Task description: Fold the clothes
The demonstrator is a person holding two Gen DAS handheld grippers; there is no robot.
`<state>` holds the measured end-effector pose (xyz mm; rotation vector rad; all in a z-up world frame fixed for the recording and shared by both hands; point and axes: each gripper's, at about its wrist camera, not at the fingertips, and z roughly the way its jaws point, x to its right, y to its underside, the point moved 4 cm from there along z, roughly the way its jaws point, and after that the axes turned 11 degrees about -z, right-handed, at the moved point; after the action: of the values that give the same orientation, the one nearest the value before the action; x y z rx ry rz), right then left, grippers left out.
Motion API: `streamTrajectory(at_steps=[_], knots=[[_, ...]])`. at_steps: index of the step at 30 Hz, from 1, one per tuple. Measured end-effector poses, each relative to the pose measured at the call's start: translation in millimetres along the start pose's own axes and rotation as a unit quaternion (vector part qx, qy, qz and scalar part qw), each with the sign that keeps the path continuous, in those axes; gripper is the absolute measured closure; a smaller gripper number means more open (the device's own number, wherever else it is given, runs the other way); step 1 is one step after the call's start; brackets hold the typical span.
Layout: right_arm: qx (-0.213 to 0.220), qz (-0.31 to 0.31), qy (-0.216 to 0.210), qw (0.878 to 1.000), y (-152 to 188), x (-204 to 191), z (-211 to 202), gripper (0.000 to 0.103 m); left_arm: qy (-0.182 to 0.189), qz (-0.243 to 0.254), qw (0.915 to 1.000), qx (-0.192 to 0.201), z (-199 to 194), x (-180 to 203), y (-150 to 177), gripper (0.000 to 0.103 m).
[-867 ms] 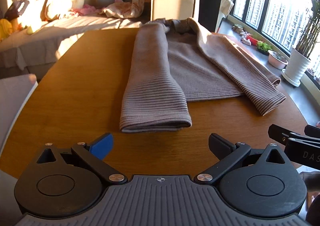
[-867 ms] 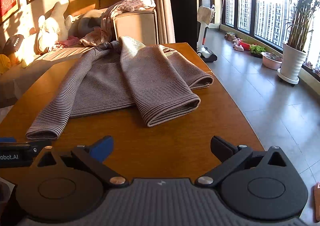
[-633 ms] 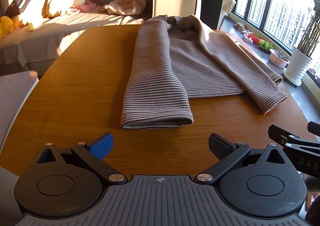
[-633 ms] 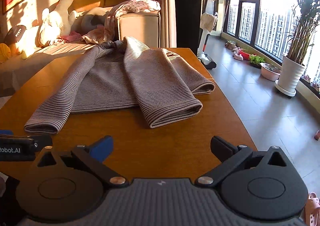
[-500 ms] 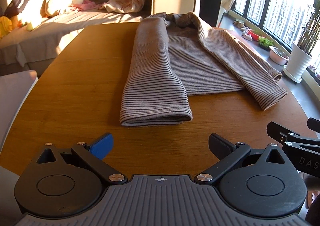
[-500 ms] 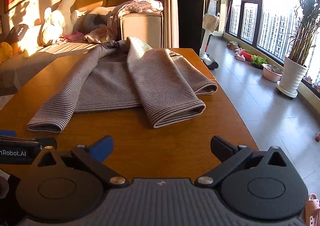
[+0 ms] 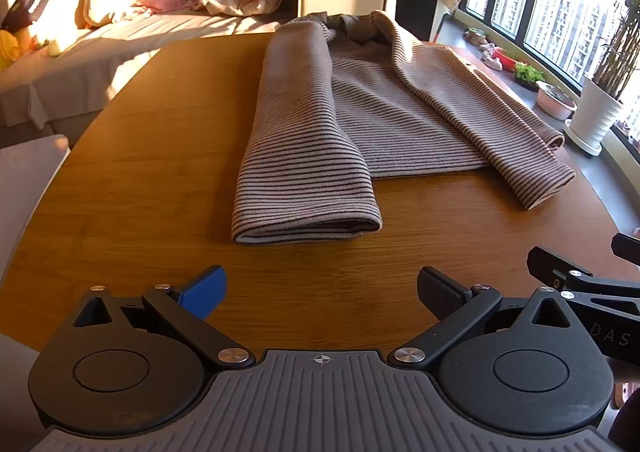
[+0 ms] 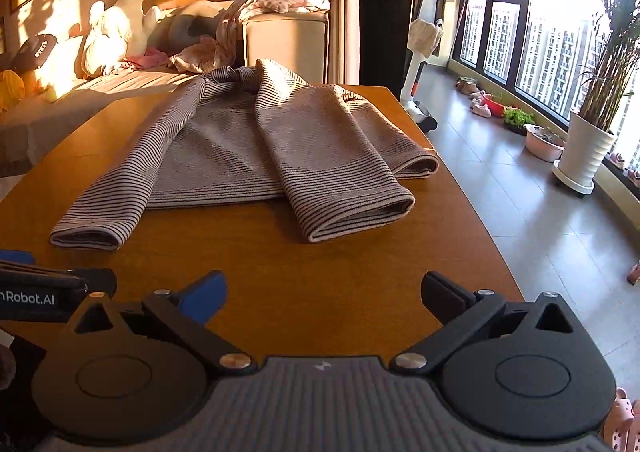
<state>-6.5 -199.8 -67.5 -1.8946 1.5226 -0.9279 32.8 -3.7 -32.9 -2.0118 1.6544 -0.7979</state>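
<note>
A brown striped sweater (image 7: pixel 384 112) lies flat on the round wooden table (image 7: pixel 152 172), both sleeves laid down over its body toward me. Its left sleeve cuff (image 7: pixel 304 212) is just ahead of my left gripper (image 7: pixel 320 292), which is open with nothing between its fingers, a short way off the cuff. In the right wrist view the sweater (image 8: pixel 248 140) spreads across the table (image 8: pixel 320 272), and the right sleeve cuff (image 8: pixel 356 212) lies ahead of my right gripper (image 8: pixel 324 294), also open and empty. Each gripper shows at the edge of the other's view.
A sofa (image 7: pixel 100 40) with plush toys and loose clothes stands beyond the table. A white chair (image 7: pixel 24 180) sits at the left. At the right are tiled floor (image 8: pixel 520 212), a potted plant (image 8: pixel 588 148), a pink bowl and windows. The table edge (image 8: pixel 472 204) drops off close beside the right sleeve.
Both grippers shifted slightly over the table and tilted a bit; the sweater looms a little nearer. The sweater itself has not moved, and both grippers stay open.
</note>
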Motion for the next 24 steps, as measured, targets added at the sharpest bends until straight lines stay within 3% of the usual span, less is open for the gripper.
streamTrajectory(at_steps=[24], knots=[[-0.01,0.01,-0.012,1.0,0.3,-0.1,3.4,0.0,0.007,0.002,0.9998,-0.018,5.7,1.1,5.1,0.0]])
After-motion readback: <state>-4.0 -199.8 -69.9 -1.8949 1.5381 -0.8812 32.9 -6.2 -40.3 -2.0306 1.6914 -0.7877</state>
